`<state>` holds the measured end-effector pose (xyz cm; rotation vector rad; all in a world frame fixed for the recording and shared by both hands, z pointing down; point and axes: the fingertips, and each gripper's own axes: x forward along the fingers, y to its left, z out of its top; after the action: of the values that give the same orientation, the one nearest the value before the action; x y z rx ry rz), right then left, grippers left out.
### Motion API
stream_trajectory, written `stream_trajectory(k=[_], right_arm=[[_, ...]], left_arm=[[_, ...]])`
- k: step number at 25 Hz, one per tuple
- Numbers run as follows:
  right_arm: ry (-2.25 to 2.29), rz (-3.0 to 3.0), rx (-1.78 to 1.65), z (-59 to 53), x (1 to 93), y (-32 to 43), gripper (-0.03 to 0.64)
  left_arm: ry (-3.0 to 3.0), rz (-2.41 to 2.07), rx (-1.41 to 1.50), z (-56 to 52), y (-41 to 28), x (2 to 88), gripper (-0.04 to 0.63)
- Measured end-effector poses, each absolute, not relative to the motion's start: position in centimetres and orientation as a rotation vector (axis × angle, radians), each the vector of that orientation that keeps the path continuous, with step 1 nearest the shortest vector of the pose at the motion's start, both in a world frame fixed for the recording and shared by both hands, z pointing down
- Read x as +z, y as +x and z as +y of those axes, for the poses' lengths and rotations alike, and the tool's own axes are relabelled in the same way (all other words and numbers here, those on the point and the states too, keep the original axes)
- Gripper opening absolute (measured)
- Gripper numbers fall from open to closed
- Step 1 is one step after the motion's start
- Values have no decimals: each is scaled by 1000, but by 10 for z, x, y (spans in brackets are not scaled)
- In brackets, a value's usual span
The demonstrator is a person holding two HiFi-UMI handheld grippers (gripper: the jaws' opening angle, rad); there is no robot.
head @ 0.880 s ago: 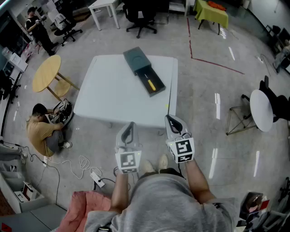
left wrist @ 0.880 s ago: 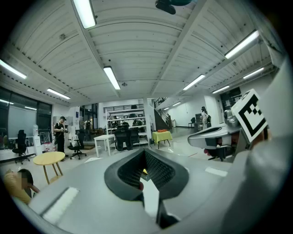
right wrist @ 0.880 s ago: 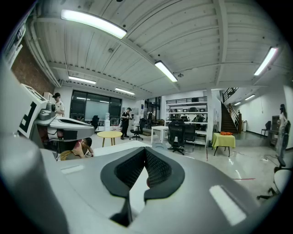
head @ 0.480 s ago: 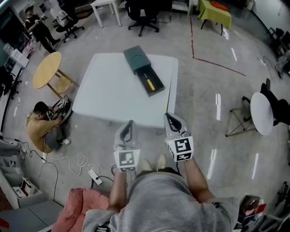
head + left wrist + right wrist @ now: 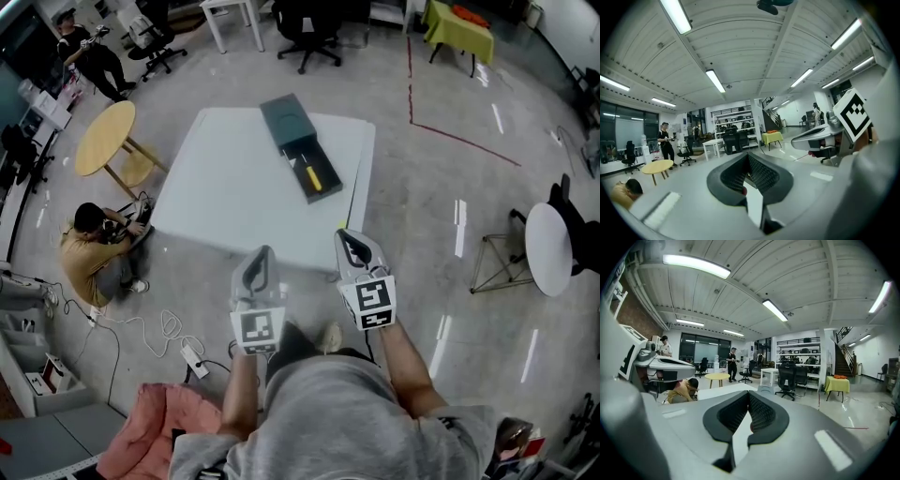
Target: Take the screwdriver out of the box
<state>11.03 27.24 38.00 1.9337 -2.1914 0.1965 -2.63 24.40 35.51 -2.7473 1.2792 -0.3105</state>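
A dark grey box [image 5: 287, 121] lies on the far part of the white table [image 5: 234, 197]. Its drawer [image 5: 313, 174] is pulled out toward me, and a yellow-handled screwdriver [image 5: 312, 174] lies inside it. My left gripper [image 5: 262, 255] and right gripper [image 5: 348, 240] hover side by side short of the table's near edge, well away from the box. Both are shut with nothing between the jaws. In the left gripper view the left gripper [image 5: 748, 157] has its tips meeting, and in the right gripper view the right gripper [image 5: 749, 395] does too.
A round yellow table [image 5: 101, 141] stands left of the white table. A person [image 5: 89, 258] crouches on the floor beside it. Cables and a power strip [image 5: 194, 361] lie near my feet. A white round table [image 5: 551, 248] and a wire stand [image 5: 492, 253] are at the right.
The head view has shifted: the white table and box sit slightly lower and to the right in frame. Both grippers stay shut and side by side, a little higher in the picture.
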Motion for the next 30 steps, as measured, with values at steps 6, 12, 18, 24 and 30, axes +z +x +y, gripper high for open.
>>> stream_trajectory(k=[6, 12, 18, 24, 30], right_arm=[[1918, -2189, 236, 231, 394, 118, 3], [1945, -2138, 294, 177, 411, 128, 3], [1960, -2054, 371, 124, 433, 143, 3], [1924, -2005, 472, 80, 460, 150, 3], [1882, -1944, 532, 43, 488, 156, 3]], left_arm=[[-2768, 1263, -322, 204, -10, 365, 12], [-2838, 1177, -347, 144, 12, 385, 12], [-2904, 1058, -405, 87, 34, 402, 12], [-2964, 997, -468, 39, 46, 425, 12], [-3026, 943, -531, 1, 56, 453, 12]])
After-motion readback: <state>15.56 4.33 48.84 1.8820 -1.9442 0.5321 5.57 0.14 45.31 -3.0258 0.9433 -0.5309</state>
